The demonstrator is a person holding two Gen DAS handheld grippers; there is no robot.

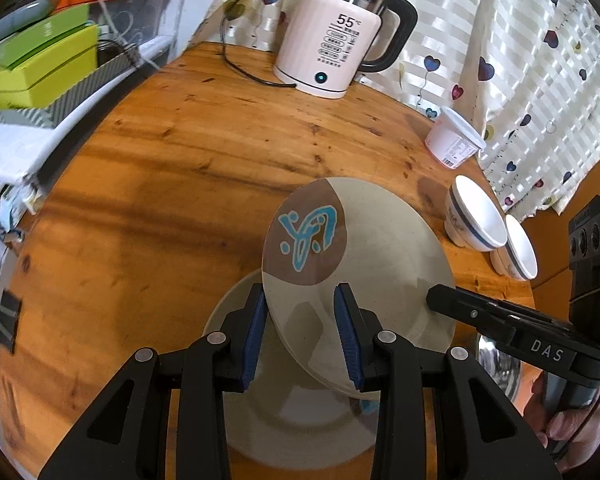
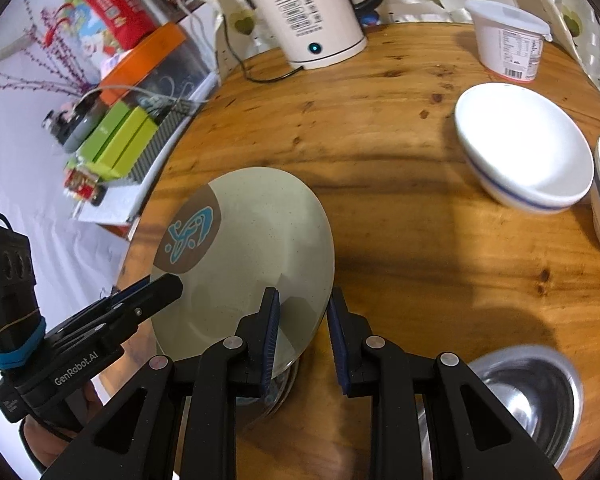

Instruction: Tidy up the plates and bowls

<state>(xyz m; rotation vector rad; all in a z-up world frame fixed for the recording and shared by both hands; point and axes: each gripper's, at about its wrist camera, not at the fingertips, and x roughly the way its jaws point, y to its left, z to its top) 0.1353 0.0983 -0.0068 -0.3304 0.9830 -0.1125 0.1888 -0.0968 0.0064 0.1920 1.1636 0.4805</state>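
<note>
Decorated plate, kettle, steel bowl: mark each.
decorated plate (image 1: 364, 256), left wrist view, on its bare cream centre.
kettle (image 1: 328, 52), left wrist view, on its pink body.
steel bowl (image 2: 528, 396), right wrist view, on its shiny inside.

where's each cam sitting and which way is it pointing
Left wrist: on the left gripper, looking along its fingers across the table toward the kettle; right gripper and hand enter from the right.
Right wrist: on the right gripper, facing the same way; left gripper enters from the left.
Shared: the tilted plate, kettle, white bowls.
</note>
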